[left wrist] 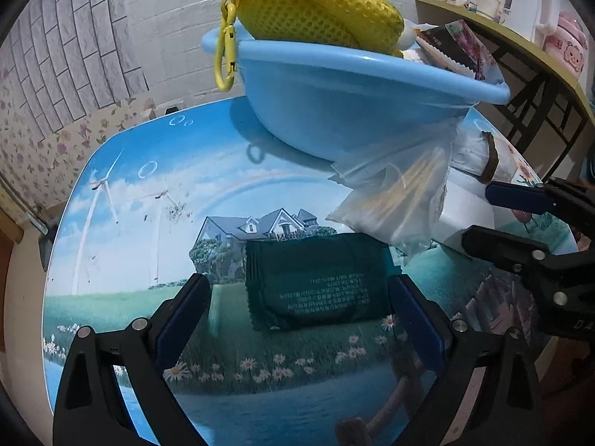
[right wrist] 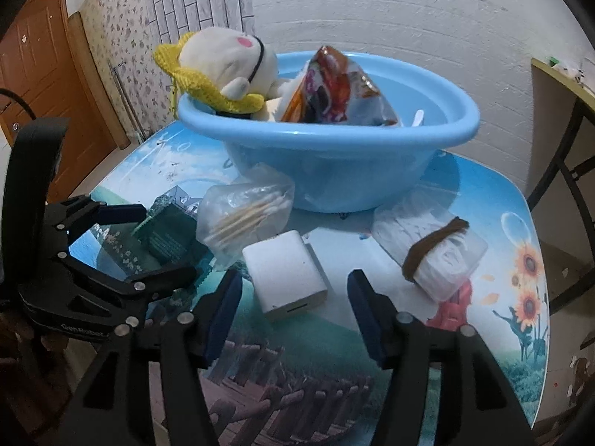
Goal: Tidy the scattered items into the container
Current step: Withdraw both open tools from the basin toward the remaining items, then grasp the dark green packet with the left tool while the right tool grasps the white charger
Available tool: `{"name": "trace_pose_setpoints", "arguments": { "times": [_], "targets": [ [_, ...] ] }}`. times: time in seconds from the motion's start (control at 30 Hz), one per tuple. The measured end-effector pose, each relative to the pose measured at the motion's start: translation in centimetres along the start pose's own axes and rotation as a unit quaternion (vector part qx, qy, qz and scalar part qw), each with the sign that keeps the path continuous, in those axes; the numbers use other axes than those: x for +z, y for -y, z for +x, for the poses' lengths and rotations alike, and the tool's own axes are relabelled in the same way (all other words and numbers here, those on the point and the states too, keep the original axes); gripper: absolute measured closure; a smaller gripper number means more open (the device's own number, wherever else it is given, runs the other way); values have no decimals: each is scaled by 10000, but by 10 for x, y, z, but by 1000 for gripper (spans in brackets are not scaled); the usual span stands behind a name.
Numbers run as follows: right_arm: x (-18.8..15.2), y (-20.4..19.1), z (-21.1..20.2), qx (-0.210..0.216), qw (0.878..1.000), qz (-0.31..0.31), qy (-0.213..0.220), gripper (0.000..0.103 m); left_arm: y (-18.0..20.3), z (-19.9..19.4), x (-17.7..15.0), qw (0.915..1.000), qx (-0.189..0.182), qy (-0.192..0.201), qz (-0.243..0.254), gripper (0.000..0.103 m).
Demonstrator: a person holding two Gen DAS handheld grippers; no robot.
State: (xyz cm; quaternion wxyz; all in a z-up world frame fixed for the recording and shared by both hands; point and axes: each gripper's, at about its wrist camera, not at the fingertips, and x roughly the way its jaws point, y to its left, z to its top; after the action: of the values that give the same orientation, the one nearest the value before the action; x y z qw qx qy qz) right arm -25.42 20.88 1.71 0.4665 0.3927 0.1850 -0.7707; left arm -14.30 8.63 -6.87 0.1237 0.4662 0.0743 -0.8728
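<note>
A light blue basin [right wrist: 334,148] stands on the picture-printed table and holds a white plush toy [right wrist: 227,61] in a yellow mesh pouch [left wrist: 316,11] and a colourful snack bag [right wrist: 334,89]. My left gripper [left wrist: 299,297] is open, its fingers on either side of a dark green packet [left wrist: 316,282] lying flat on the table; it also shows in the right wrist view [right wrist: 163,238]. My right gripper [right wrist: 293,308] is open and empty, just in front of a white box [right wrist: 286,275]. A clear bag of cotton swabs [right wrist: 245,212] leans against the basin. A banded white bundle [right wrist: 431,252] lies to the right.
The table [right wrist: 372,353] has a glossy scenery print. A second table with dark legs [right wrist: 565,171] stands at the right, with cups and a pink jar [left wrist: 565,42] on it. A brown door [right wrist: 41,85] is at the left and a white brick wall behind.
</note>
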Motion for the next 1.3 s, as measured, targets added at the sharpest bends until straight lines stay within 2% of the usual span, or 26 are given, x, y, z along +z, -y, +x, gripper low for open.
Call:
{"name": "trace_pose_setpoints", "arguments": {
  "times": [0.13,0.23,0.3,0.37,0.4,0.43,0.57,1.0,1.1,1.2,1.3],
  "targets": [
    [3,-1,9,87,9999,-13,-54,45,-2,-2,-2,9999,-41,81,44,6],
    [5,1,12,125,9999,39,-51,45,-1,-6,-3,9996,-107,244,117,19],
    [5,5,13,203,9997,145,-81,45,-1,-9,-3,9992,-180,313,162,36],
    [4,7,12,300,9993,217,-90,48,-2,-11,-4,9991,-197,359,145,41],
    [4,7,11,366,9990,239,-98,54,-4,-12,-4,9989,-234,383,94,43],
    [4,7,11,353,9990,232,-109,56,-6,-12,-4,9988,-267,400,47,45],
    [0,4,8,259,9995,151,-117,59,-9,-17,-5,9984,-344,451,15,52],
    [-22,11,-12,-63,9987,470,-161,61,-12,-27,-24,9986,-229,435,194,53],
    [-27,8,-15,-87,9987,479,-169,61,-12,-31,-30,9985,-298,379,268,57],
    [-31,6,-18,-81,9986,485,-182,61,-11,-39,-35,9975,-416,409,393,57],
    [-31,5,-18,-73,9985,512,-202,61,-8,-42,-35,9963,-382,478,599,54]
  ]
}}
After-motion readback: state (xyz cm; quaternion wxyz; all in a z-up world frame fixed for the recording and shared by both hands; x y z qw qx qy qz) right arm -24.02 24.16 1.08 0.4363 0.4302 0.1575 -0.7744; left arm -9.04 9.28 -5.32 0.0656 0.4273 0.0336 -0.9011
